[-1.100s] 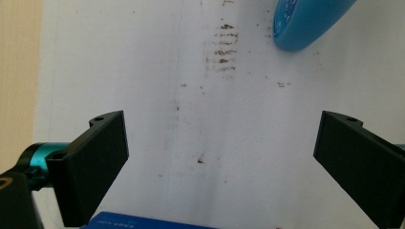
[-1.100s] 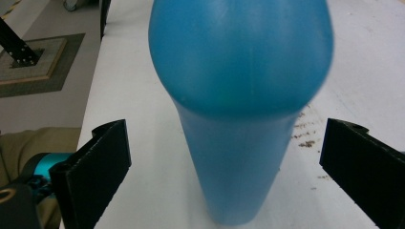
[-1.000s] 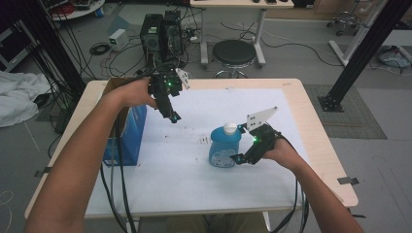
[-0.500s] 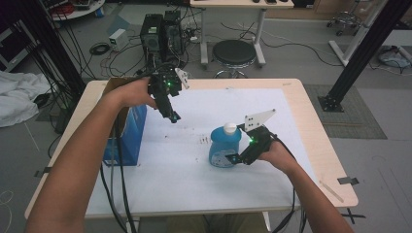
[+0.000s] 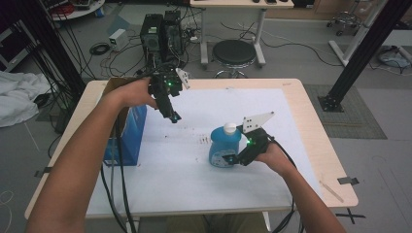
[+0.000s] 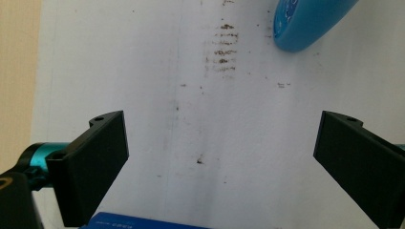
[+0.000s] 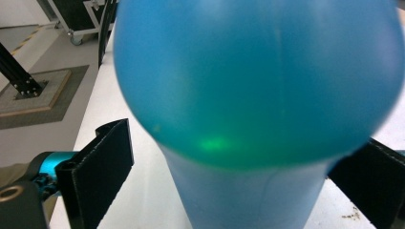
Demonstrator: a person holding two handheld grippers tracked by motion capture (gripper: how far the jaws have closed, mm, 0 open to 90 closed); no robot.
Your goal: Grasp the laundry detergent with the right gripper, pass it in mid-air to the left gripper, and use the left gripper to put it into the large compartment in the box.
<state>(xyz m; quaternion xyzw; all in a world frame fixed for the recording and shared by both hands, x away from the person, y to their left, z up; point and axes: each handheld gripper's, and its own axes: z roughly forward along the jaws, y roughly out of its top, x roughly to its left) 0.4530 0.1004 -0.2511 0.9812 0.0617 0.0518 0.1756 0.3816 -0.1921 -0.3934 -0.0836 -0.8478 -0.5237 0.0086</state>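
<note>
While raised over the table's far-left part, left gripper spread wide, grasping nothing; right gripper parted, straddling upright blue bottle mid-table, not clamped.

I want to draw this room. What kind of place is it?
Probably a lab or workshop: black computer towers with tangled cables on the grey floor, black metal frame posts, and a round black stool behind the wooden table.
</note>
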